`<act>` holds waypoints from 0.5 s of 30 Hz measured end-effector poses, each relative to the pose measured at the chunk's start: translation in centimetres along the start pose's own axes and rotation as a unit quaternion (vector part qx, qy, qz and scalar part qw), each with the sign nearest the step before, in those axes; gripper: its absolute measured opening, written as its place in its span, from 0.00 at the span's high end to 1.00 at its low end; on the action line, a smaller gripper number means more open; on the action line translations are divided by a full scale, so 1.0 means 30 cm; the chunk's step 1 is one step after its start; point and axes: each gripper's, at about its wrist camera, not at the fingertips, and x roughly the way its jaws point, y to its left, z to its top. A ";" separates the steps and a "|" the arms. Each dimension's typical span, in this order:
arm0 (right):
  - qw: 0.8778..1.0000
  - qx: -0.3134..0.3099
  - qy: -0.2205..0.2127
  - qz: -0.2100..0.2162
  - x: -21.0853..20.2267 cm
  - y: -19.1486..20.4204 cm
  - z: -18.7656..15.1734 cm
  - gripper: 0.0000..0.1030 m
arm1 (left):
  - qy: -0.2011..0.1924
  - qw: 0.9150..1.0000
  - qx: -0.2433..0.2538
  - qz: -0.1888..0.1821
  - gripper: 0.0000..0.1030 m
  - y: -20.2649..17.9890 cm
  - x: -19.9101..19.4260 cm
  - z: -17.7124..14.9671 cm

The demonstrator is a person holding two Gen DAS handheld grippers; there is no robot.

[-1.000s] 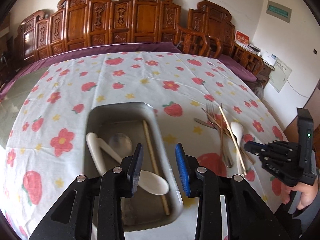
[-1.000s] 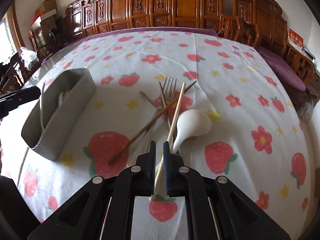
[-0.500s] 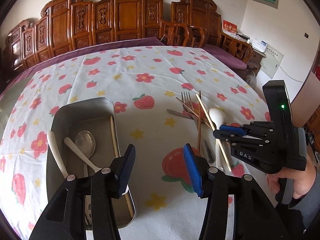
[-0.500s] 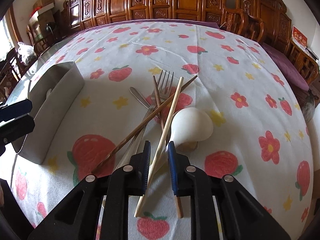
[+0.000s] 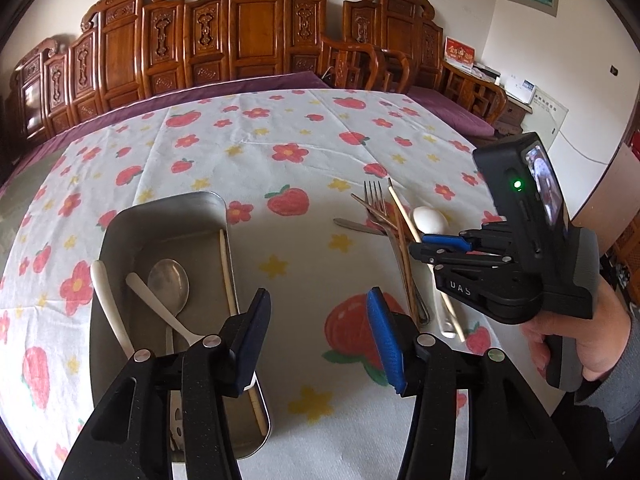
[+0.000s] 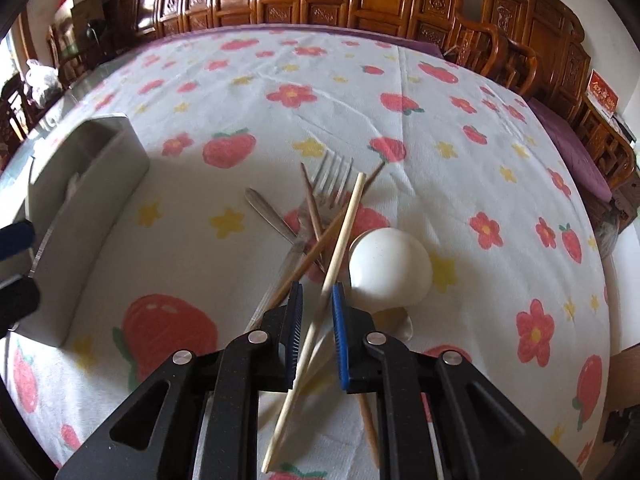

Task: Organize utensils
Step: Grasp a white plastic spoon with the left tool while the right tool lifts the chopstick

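Observation:
A metal tray point(image 5: 120, 224) on the left holds a metal spoon point(image 5: 168, 284), two white spoons point(image 5: 108, 304) and a light chopstick point(image 5: 226, 264). To the right lies a pile: a fork point(image 6: 332, 178), brown chopsticks point(image 6: 312, 208), a white ceramic spoon point(image 6: 390, 266) and a light chopstick point(image 6: 344, 236). My right gripper point(image 6: 316, 316) is open with its jaws on either side of the light chopstick, low over the pile; it also shows in the left wrist view point(image 5: 420, 240). My left gripper point(image 5: 316, 332) is open and empty between tray and pile.
The round table carries a white cloth with strawberries and flowers point(image 5: 288, 152). Carved wooden chairs point(image 5: 248, 32) stand along the far side. The tray also shows at the left of the right wrist view point(image 6: 88, 184).
My right gripper has opened from a near-shut stance and moved forward over the pile, around the light chopstick. My left gripper has drawn back and right from over the tray.

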 end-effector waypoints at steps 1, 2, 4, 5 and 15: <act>1.000 -0.001 0.001 0.000 0.000 -0.002 -0.002 0.86 | 0.000 1.000 0.001 0.000 0.54 -0.001 0.000 0.000; 1.000 0.005 0.002 0.002 -0.004 -0.007 -0.004 0.88 | 0.000 1.000 0.000 0.000 0.54 0.000 0.000 0.000; 1.000 0.009 0.002 0.008 -0.008 -0.018 -0.011 0.93 | -0.001 1.000 0.000 -0.001 0.54 -0.001 0.000 0.002; 1.000 0.010 0.001 0.008 -0.010 -0.021 -0.014 0.94 | -0.001 1.000 0.001 -0.001 0.54 -0.001 0.000 0.004; 0.993 0.069 -0.080 0.052 -0.199 -0.085 -0.001 0.94 | 0.005 1.000 0.015 0.000 0.54 -0.027 0.020 -0.001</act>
